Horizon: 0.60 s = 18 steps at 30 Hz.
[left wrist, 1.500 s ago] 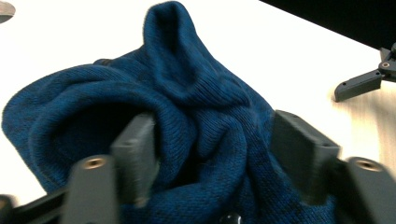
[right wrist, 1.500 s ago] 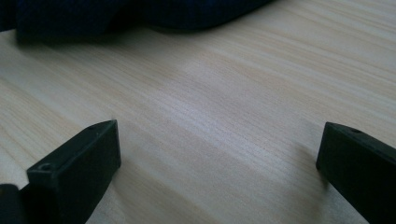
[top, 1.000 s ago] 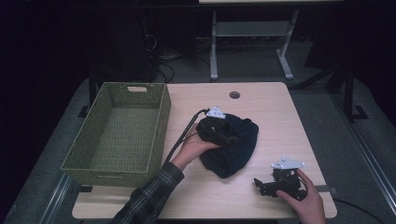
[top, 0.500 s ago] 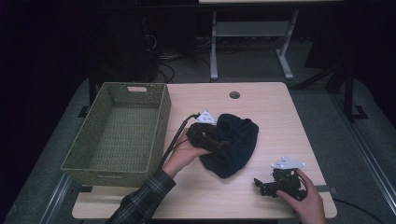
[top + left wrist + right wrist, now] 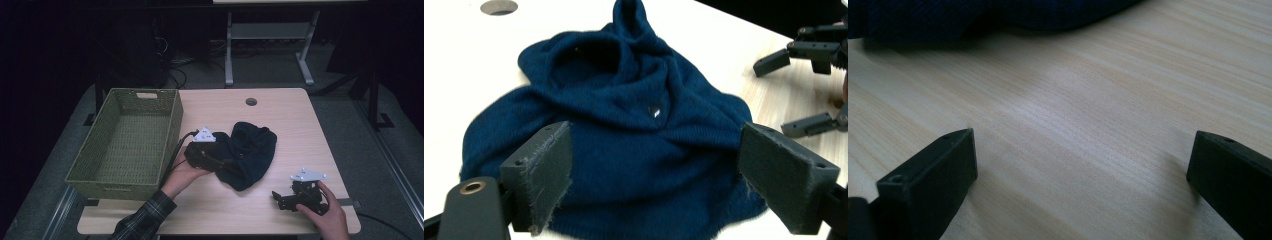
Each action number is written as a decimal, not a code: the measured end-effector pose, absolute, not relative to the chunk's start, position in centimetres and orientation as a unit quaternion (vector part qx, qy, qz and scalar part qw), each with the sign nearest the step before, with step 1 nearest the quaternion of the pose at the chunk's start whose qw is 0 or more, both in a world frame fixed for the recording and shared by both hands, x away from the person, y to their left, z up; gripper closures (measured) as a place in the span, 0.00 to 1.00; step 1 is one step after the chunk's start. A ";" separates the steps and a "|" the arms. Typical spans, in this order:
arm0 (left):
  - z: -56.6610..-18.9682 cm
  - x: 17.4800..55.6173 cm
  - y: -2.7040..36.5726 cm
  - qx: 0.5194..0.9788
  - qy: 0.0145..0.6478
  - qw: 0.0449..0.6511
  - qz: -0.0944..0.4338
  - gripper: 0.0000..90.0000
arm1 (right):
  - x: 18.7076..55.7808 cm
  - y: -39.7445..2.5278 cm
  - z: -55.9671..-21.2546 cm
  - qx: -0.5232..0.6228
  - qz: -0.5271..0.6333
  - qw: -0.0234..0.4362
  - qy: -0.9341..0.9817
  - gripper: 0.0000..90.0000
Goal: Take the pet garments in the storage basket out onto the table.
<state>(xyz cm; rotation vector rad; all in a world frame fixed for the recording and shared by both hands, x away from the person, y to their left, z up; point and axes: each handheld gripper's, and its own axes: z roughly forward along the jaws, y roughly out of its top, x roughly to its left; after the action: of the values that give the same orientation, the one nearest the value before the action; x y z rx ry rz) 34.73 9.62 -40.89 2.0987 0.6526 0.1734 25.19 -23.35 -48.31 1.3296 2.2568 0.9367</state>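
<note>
— How do the jaws of the left gripper (image 5: 654, 185) stand?
— Spread wide, one on each side of the near edge of the dark blue knitted garment (image 5: 634, 135), with nothing clamped between them.
— What does the garment look like?
— A crumpled heap of fine knit, folds running up to a peak at its far end, with a small pale dot near the middle.
— Where does it lie?
— In the high view the dark blue knitted garment (image 5: 250, 152) lies on the table (image 5: 280, 110) about mid-way across, just right of the left gripper (image 5: 212, 156). The green woven basket (image 5: 125, 145) stands at the left.
— And the right gripper (image 5: 286, 197)?
— Its jaws are released too, over bare wood near the right front corner, apart from the cloth. From the left gripper view the right gripper (image 5: 804, 85) sits at the far right.
</note>
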 end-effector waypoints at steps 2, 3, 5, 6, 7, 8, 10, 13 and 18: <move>-41.1 34.3 9.9 0.850 0.266 0.449 0.071 0.16 | 25.2 -23.4 -48.3 0.470 0.331 0.179 0.798 0.00; -41.2 34.1 10.1 0.850 0.267 0.448 0.070 0.16 | 25.2 -23.4 -48.3 0.470 0.331 0.179 0.798 0.00; -41.4 33.8 10.4 0.854 0.267 0.442 0.071 0.16 | 25.2 -23.4 -48.3 0.470 0.331 0.179 0.798 0.00; -41.5 33.6 10.5 0.855 0.267 0.439 0.071 0.16 | 25.2 -23.4 -48.3 0.470 0.331 0.179 0.798 0.00; -41.5 33.6 10.5 0.855 0.267 0.439 0.071 0.16 | 25.2 -23.4 -48.3 0.470 0.331 0.179 0.798 0.00; -41.7 33.3 10.8 0.855 0.270 0.436 0.070 0.16 | 25.2 -23.4 -48.3 0.470 0.331 0.179 0.798 0.00; -41.9 33.2 10.9 0.856 0.271 0.434 0.068 0.16 | 25.2 -23.4 -48.3 0.470 0.331 0.179 0.798 0.00; -42.3 32.8 11.2 0.861 0.275 0.422 0.069 0.16 | 25.2 -23.4 -48.3 0.470 0.331 0.179 0.798 0.00; -43.2 32.3 11.6 0.868 0.286 0.400 0.066 0.16 | 25.2 -23.4 -48.3 0.470 0.331 0.179 0.798 0.00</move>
<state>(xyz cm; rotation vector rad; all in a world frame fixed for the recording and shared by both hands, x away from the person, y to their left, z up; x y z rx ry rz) 32.25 11.62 -43.20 2.1960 0.7224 0.1665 25.19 -23.35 -48.31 1.3299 2.2567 0.9370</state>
